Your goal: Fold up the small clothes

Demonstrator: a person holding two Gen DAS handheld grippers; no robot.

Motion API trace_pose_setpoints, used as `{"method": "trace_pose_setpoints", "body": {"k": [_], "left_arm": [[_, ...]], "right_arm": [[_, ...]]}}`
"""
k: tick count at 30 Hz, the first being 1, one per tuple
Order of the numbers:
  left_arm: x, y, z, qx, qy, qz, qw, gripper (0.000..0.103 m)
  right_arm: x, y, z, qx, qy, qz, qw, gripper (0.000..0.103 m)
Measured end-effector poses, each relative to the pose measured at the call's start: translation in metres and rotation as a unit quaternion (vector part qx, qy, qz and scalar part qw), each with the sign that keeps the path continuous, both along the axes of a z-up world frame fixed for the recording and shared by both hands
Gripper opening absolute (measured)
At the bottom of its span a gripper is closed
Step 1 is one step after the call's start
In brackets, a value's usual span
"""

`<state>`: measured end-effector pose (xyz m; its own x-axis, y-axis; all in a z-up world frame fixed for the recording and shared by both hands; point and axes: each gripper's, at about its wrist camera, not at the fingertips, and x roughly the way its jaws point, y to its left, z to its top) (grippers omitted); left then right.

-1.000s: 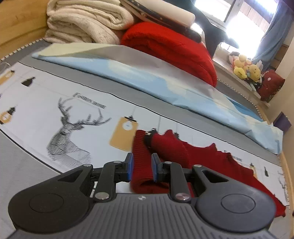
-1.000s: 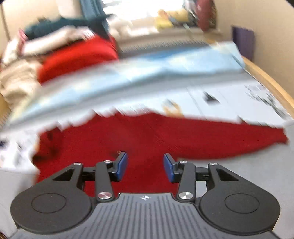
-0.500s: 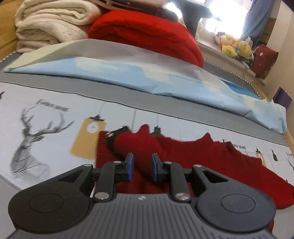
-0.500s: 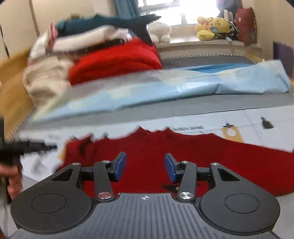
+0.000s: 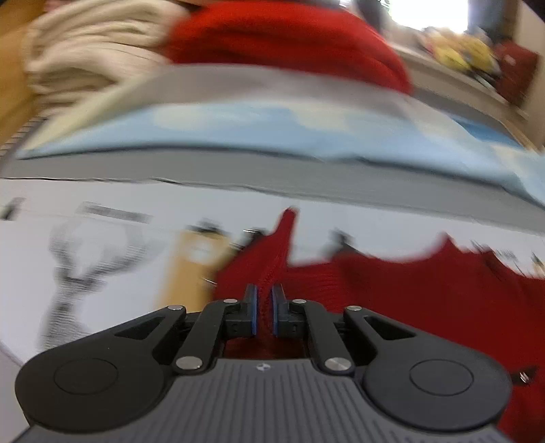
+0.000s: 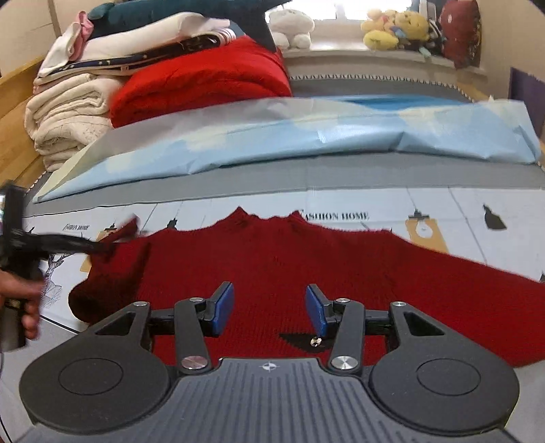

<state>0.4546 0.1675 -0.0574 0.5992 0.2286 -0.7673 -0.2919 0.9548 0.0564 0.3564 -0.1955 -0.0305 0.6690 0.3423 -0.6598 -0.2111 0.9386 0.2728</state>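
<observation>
A small dark red knitted sweater [image 6: 306,265] lies spread on the printed bed sheet [image 6: 460,208], neck away from me. My left gripper [image 5: 265,300] is shut on the sweater's left sleeve [image 5: 272,262] and lifts a ridge of it; the view is blurred. From the right wrist view the left gripper [image 6: 102,243] shows at the left, pinching that sleeve. My right gripper [image 6: 269,301] is open and empty, low over the sweater's body [image 6: 272,272].
A light blue folded sheet [image 6: 306,136] lies across the bed behind the sweater. A stack of cream blankets [image 6: 64,119] and a bright red blanket [image 6: 204,85] sit at the back left. Plush toys [image 6: 391,29] line the windowsill.
My left gripper has closed tighter on the sleeve and is moving fast, raising the cloth. My right gripper has steadied over the sweater's middle, still open.
</observation>
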Motion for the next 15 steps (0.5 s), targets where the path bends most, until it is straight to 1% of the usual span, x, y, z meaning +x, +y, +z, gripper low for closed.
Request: {"method": "trace_pose_setpoints", "body": {"k": [1, 3, 4, 5, 6, 7, 8, 9, 10, 11, 12, 13, 14, 15], "left_arm": [[-0.007, 0.015, 0.008, 0.017, -0.006, 0.021, 0.9996, 0.008], [-0.023, 0.053, 0.021, 0.053, -0.015, 0.069, 0.9961, 0.008], [-0.035, 0.081, 0.024, 0.068, -0.013, 0.111, 0.9914, 0.008], [-0.045, 0.108, 0.024, 0.077, -0.006, 0.156, 0.9847, 0.008], [-0.058, 0.140, 0.022, 0.079, 0.008, 0.217, 0.9729, 0.008], [-0.073, 0.171, 0.018, 0.072, 0.023, 0.284, 0.9558, 0.008], [-0.086, 0.195, 0.016, 0.064, 0.033, 0.337, 0.9386, 0.008], [-0.098, 0.212, 0.015, 0.052, 0.034, 0.371, 0.9267, 0.008], [-0.105, 0.220, 0.015, 0.034, 0.030, 0.376, 0.9256, 0.008], [-0.107, 0.220, 0.015, 0.012, 0.024, 0.363, 0.9312, 0.009], [-0.107, 0.216, 0.015, -0.017, 0.019, 0.340, 0.9403, 0.013], [-0.103, 0.208, 0.013, -0.059, 0.016, 0.302, 0.9513, 0.017], [-0.099, 0.199, 0.009, -0.089, 0.015, 0.272, 0.9580, 0.018], [-0.095, 0.187, 0.005, -0.111, 0.016, 0.240, 0.9643, 0.018]], "right_arm": [[0.002, 0.001, -0.002, 0.001, 0.007, -0.003, 1.000, 0.049], [0.004, 0.003, -0.004, 0.001, 0.018, -0.009, 1.000, 0.049], [0.005, 0.004, -0.005, 0.003, 0.021, -0.011, 1.000, 0.049], [0.005, 0.004, -0.005, 0.005, 0.022, -0.013, 1.000, 0.049], [0.005, 0.006, -0.005, 0.007, 0.024, -0.014, 1.000, 0.049], [0.005, 0.008, -0.005, 0.006, 0.025, -0.016, 1.000, 0.049], [0.004, 0.009, -0.005, 0.005, 0.025, -0.018, 1.000, 0.049], [0.004, 0.010, -0.005, 0.004, 0.023, -0.020, 1.000, 0.049], [0.003, 0.012, -0.005, 0.003, 0.022, -0.021, 1.000, 0.049], [0.003, 0.014, -0.005, 0.000, 0.021, -0.025, 0.999, 0.049], [0.003, 0.014, -0.005, -0.001, 0.021, -0.029, 0.999, 0.050], [0.003, 0.015, -0.006, -0.002, 0.022, -0.033, 0.999, 0.050], [0.004, 0.015, -0.007, -0.001, 0.024, -0.037, 0.999, 0.050], [0.006, 0.013, -0.009, 0.002, 0.027, -0.044, 0.999, 0.050]]}}
